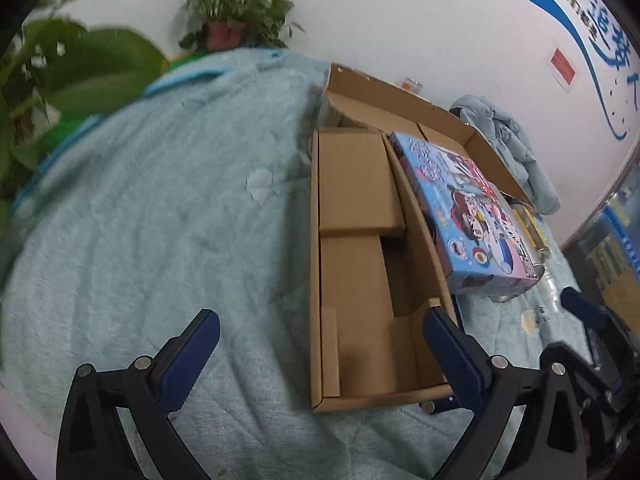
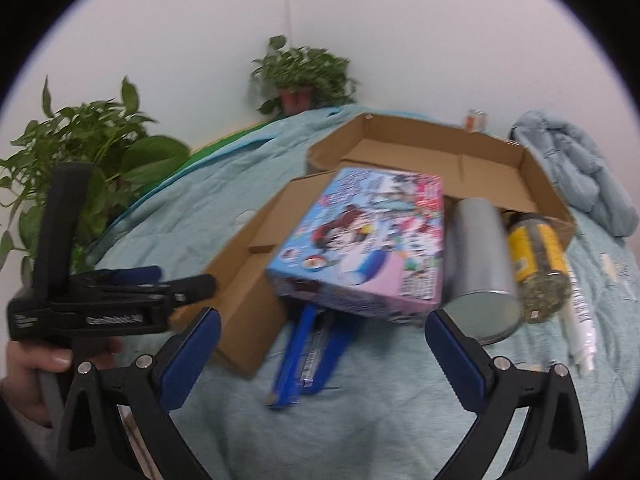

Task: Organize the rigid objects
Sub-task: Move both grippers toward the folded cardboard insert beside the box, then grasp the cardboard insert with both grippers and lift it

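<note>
Right wrist view first, from left to right: we see the left gripper (image 2: 192, 280) held in a hand (image 2: 36, 364) at the left edge, edge-on, so its jaws we read better in its own view; next the open cardboard box (image 2: 256, 280) on the pale green blanket (image 2: 380, 432); then the colourful printed carton (image 2: 360, 240), lying tilted on the box's right wall, its long axis running away from us; under its near end lies a blue stapler-like tool (image 2: 308, 356); to the right lie a metal can (image 2: 480, 264), a yellow-labelled jar (image 2: 540, 264) and a white tube (image 2: 580, 328), all on their sides. Our right gripper (image 2: 323, 352) is spread wide and empty, and the carton lies straight ahead of it, near; so we judge the right hand is the nearer one.

In the left wrist view our left gripper (image 1: 322, 350) is also spread wide, nothing between; its right finger stands over the box's near corner. Inside the box a smaller brown box (image 1: 356, 184) fills the far left part; the near part is free room.
</note>
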Demonstrator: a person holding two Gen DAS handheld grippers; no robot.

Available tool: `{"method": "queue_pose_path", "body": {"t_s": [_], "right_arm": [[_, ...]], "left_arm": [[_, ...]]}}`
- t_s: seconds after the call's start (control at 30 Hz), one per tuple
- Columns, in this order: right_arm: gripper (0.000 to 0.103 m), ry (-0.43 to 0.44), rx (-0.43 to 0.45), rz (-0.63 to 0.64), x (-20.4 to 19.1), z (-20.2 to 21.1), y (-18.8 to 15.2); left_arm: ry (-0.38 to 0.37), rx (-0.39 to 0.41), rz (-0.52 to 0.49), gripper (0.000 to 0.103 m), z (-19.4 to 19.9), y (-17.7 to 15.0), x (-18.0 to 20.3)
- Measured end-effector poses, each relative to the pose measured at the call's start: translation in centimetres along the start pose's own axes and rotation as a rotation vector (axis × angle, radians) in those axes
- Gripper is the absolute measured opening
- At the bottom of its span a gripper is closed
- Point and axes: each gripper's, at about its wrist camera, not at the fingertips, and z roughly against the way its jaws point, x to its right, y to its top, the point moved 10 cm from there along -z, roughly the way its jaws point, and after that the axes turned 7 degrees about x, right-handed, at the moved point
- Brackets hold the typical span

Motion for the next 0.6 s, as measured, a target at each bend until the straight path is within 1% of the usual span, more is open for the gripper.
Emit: {"method": "queue_pose_path", "body": {"t_s": [0.07,0.1,0.13,0.17,0.2,0.23,0.27,0.3,0.33,0.37,0.4,0.43,0.5,0.53,0.57,0.6], "right_arm": [[0.102,0.036,-0.030,0.002,-1.7,-0.9,-0.1],[0.102,0.052,-0.061,-0.005,-2.5,-1.8,-0.2],[0.101,0.058,-0.089,-0.014,-3.0,-2.6,-0.4],[0.099,0.056,-0.105,-0.019,-3.3,-3.0,-0.5],[0.094,0.049,-0.127,-0.028,-3.5,-3.7,-0.5],[0.089,0.034,-0.145,-0.032,-3.6,-4.3,-0.6],[0.079,0.011,-0.162,-0.026,-3.5,-4.9,-0.6],[0.073,-0.004,-0.179,-0.016,-3.5,-5.3,-0.7],[0.071,-0.004,-0.196,-0.012,-3.6,-5.7,-0.9],[0.066,0.001,-0.215,-0.012,-3.8,-6.0,-1.2],[0.059,0.003,-0.231,-0.010,-4.1,-6.2,-1.5],[0.056,0.000,-0.261,-0.001,-4.5,-6.7,-2.1],[0.043,-0.007,-0.285,0.006,-4.7,-7.1,-2.8],[0.041,-0.014,-0.291,0.014,-4.9,-7.4,-3.0],[0.033,-0.008,-0.295,0.015,-5.3,-7.6,-3.1],[0.033,-0.010,-0.296,0.014,-5.4,-7.7,-3.2]], "left_arm": [[-0.022,-0.028,0.031,0.096,-0.4,-0.5,-0.5],[-0.047,-0.042,0.046,0.094,-0.7,-0.8,-1.0],[-0.061,-0.049,0.055,0.088,-0.9,-0.9,-1.2],[-0.076,-0.060,0.065,0.078,-1.1,-0.9,-1.3],[-0.099,-0.085,0.083,0.075,-1.6,-1.0,-1.6],[-0.105,-0.099,0.092,0.075,-2.0,-1.1,-1.4],[-0.114,-0.107,0.099,0.072,-2.3,-1.1,-1.3],[-0.128,-0.110,0.100,0.069,-2.4,-1.1,-1.1],[-0.140,-0.119,0.093,0.061,-2.6,-1.2,-0.9],[-0.145,-0.131,0.090,0.053,-2.8,-1.3,-0.8],[-0.154,-0.146,0.094,0.049,-3.0,-1.5,-0.7],[-0.163,-0.166,0.100,0.042,-3.4,-1.8,-0.7],[-0.190,-0.172,0.101,0.040,-3.6,-1.9,-0.6],[-0.203,-0.176,0.094,0.035,-3.5,-1.9,-0.3],[-0.211,-0.176,0.090,0.028,-3.5,-1.8,-0.1],[-0.222,-0.181,0.093,0.025,-3.4,-1.7,0.1]]}}
